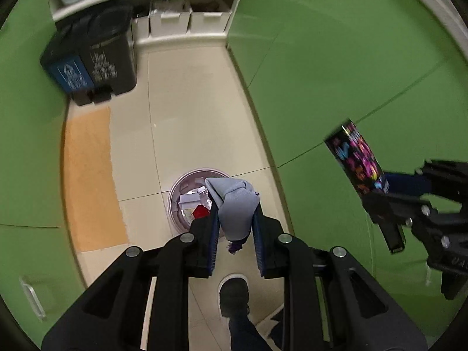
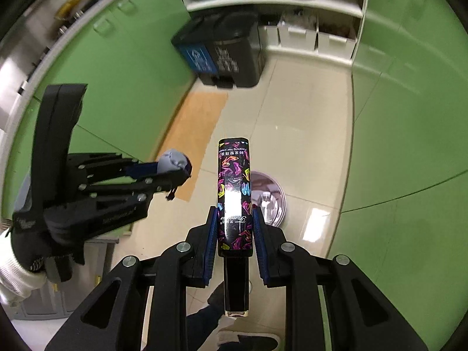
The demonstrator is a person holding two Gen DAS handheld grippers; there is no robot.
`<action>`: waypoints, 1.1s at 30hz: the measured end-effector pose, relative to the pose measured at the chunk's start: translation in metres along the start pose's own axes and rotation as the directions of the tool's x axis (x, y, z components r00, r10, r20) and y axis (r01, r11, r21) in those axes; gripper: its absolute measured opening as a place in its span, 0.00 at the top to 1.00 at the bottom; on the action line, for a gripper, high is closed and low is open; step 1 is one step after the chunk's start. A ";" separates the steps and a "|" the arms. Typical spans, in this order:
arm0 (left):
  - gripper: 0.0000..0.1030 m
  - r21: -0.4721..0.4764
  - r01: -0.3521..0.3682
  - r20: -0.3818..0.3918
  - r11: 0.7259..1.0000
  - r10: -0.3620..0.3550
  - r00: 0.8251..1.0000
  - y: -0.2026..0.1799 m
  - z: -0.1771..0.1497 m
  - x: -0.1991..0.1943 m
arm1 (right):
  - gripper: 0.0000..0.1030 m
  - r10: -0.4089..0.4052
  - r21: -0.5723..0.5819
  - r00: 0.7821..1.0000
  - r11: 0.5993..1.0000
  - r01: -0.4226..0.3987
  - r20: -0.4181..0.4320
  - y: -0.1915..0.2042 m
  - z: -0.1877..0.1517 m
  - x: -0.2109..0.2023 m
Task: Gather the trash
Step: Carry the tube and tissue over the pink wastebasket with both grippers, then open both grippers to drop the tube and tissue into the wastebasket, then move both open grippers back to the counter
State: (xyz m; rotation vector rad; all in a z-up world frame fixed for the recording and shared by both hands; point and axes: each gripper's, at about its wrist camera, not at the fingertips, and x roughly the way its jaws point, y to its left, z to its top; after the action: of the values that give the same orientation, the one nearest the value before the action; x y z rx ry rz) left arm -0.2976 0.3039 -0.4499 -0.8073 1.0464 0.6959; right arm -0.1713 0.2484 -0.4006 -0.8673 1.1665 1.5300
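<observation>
We are at the drop step: both items are already in hand and are carried over the small round bin [image 1: 187, 201] on the floor.

Left gripper [image 1: 235, 222]: jaws clenched on a grey crumpled wad [image 1: 235, 204], maybe cloth or a sock, we cannot tell which. A small purple bit hangs under it. In the left wrist view the wad sits in front of the bin's right rim, so it is approx. above the opening, but the height over the bin we cannot judge.

Right gripper [image 2: 235, 228]: jaws grasping a long black box w/ coloured shoe print [image 2: 234, 193], held by its lower half, the top end pointing away from the camera. In the right wrist view the bin [image 2: 270, 199] lies just right of the box and partly behind it, so this one looks not yet centred over the opening.

The bin already holds some trash: white paper, sth. red, a clear plastic piece. A bigger black pedal bin w/ blue label [image 1: 90, 58] stands farther back by the shelf, well apart.

Next move, in our judgement: release the wad first, as it seems better placed. Then bring the box over the rim, tilt it end-down and let go. Risk: the box is long vs. the bin mouth, so it could catch the rim and tip out.
</observation>
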 end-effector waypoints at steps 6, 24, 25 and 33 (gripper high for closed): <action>0.09 -0.045 0.009 0.000 0.999 -0.009 1.000 0.034 -0.006 0.056 | 0.77 0.006 0.007 0.999 1.000 -0.006 -0.035 -0.007 -0.002 0.057; 0.03 -0.171 -0.015 0.033 0.985 0.021 0.999 0.098 -0.024 0.033 | 0.76 0.034 -0.042 0.996 0.998 -0.038 -0.086 0.011 0.016 0.134; 0.03 -0.173 -0.018 0.034 0.985 0.024 0.999 0.100 -0.025 0.031 | 0.75 0.029 -0.043 0.996 0.999 -0.032 -0.082 0.012 0.016 0.135; 0.03 -0.167 -0.024 0.034 0.986 0.030 0.999 0.096 -0.028 0.022 | 0.07 -0.005 0.005 0.999 1.000 0.005 -0.050 0.003 0.010 0.124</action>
State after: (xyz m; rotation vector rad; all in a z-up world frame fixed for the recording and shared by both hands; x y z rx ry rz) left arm -0.3810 0.3333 -0.5005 -0.9224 0.9771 0.8261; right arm -0.2065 0.2928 -0.5119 -0.9090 1.2030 1.5082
